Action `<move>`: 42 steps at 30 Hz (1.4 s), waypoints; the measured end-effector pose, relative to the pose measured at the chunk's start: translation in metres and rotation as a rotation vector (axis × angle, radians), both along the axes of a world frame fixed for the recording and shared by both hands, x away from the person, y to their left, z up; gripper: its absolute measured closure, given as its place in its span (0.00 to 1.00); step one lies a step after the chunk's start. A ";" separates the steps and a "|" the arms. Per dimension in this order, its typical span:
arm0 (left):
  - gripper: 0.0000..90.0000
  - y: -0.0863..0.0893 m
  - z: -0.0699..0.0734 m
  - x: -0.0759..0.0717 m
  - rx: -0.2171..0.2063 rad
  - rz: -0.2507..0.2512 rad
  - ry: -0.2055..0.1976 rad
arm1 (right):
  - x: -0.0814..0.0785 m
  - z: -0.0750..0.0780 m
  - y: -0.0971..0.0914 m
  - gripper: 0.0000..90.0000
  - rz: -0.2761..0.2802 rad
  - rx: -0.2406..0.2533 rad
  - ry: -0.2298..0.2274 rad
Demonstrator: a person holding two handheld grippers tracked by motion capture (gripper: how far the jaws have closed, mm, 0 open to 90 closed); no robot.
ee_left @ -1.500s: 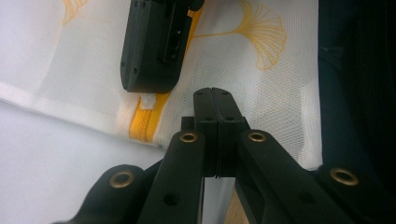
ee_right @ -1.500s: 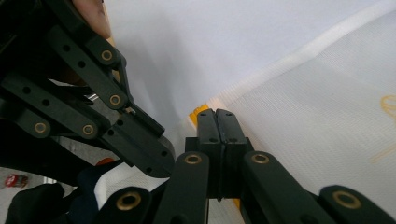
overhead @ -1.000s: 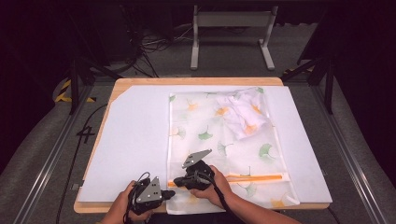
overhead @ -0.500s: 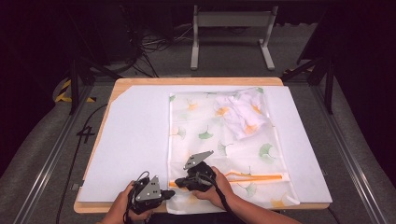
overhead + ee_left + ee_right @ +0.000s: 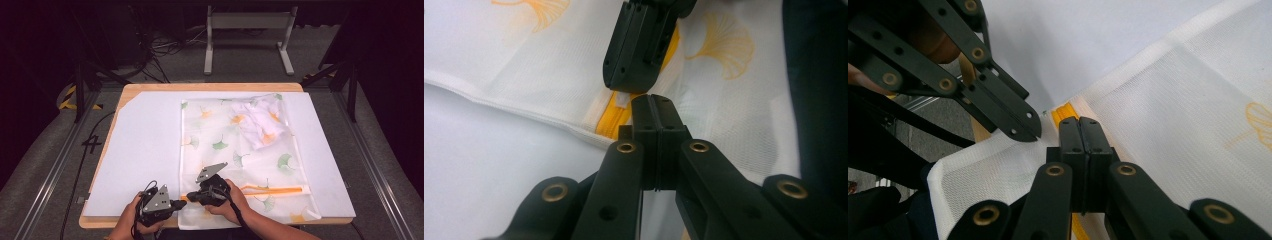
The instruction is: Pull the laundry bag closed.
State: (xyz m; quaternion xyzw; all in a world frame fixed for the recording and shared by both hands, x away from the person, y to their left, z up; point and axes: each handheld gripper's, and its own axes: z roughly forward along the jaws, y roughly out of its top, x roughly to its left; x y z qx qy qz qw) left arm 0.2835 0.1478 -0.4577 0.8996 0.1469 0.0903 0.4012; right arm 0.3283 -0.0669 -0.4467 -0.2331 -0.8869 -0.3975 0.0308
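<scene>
mesh bag (image 5: 240,150) zipper (image 5: 616,112) end: just ahead of both tips | left gripper (image 5: 655,102): jaws together, nothing clamped | right gripper (image 5: 1079,122): jaws together, resting on bag mesh

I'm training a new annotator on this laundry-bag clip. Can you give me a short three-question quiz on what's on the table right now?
1. True or false: both grippers' jaws are closed.
2. What colour is the zipper on the mesh laundry bag?
3. Where do the left gripper and right gripper meet? A) the bag's far corner B) the zipper's end by the bag's near left edge C) the bare white board

Key: 1 true; 2 orange; 3 B
</scene>
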 end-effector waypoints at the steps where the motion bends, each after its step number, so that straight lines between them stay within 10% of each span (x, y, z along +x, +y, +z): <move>1: 1.00 -0.001 -0.001 0.001 0.010 -0.002 0.004 | 0.000 0.000 0.000 1.00 0.001 0.000 -0.003; 42: 1.00 -0.001 -0.001 0.001 0.003 0.026 0.040 | -0.002 0.001 -0.012 1.00 -0.013 0.054 0.065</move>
